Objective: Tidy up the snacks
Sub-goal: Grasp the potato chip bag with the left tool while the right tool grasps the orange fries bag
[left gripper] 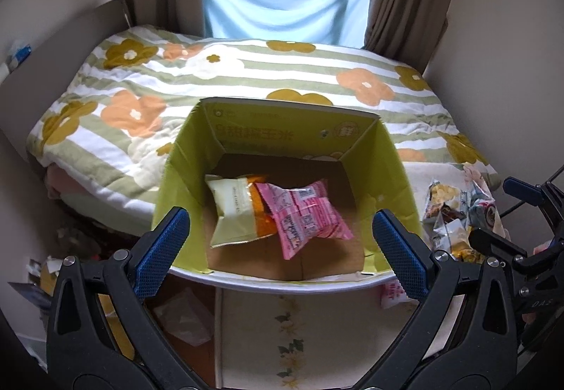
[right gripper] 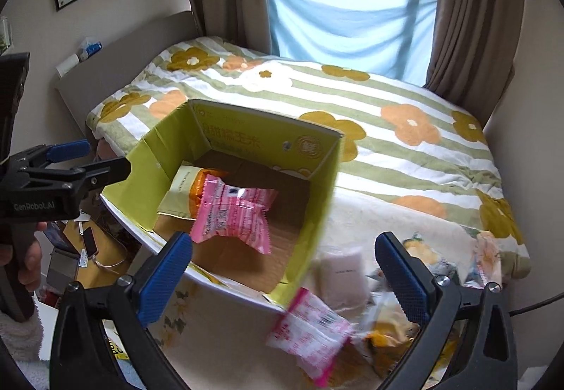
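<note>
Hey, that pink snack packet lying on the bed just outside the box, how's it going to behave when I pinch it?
The pink packet looks puffed and crinkly, so it probably dents rather than staying stiff. Its glossy film may slip between the pads. It is likely light.

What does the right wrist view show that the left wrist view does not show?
Only the right wrist view shows the pale pink packet outside the box, the whole of the loose pink packet at the box corner, and a phone below the bed. Only the left wrist view shows the loose snack pile sharply. Both show the green box holding a pink packet, a cream packet and an orange packet, with both grippers open and empty.
</note>
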